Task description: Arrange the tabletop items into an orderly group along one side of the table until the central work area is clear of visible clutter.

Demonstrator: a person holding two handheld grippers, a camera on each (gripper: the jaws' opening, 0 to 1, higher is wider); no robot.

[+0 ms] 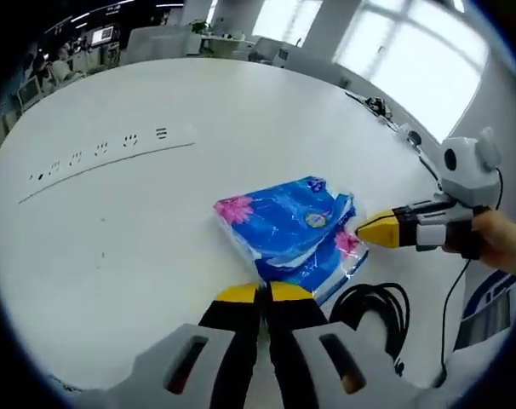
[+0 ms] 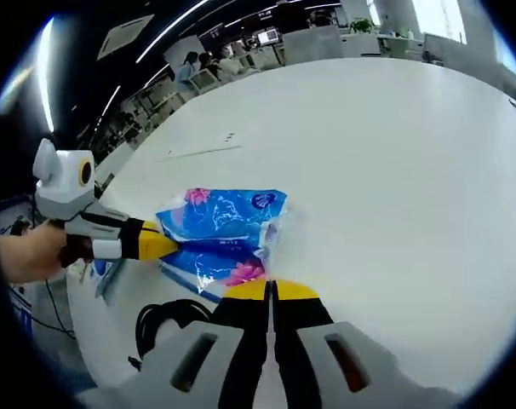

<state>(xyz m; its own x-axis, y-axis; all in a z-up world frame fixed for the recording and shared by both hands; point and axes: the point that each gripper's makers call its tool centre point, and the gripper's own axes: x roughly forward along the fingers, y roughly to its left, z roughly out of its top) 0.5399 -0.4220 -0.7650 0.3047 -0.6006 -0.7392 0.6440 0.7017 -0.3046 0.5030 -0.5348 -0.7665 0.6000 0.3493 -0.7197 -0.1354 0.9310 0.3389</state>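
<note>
One blue plastic packet with pink flowers lies on the white table, near the edge closest to the person; what it contains cannot be made out through the printed wrap. In the left gripper view the left gripper stands just at the packet's near side, its two yellow-tipped jaws pressed together with nothing between them. The right gripper comes in from the right, held by a hand, its yellow tips meeting at the packet's corner; whether they pinch the wrap cannot be told. In the right gripper view its jaws look closed against the packet's edge. One black cable lies coiled beside the packet near the table's edge, partly hidden by the left gripper. A row of small marks sits farther across the table.
</note>
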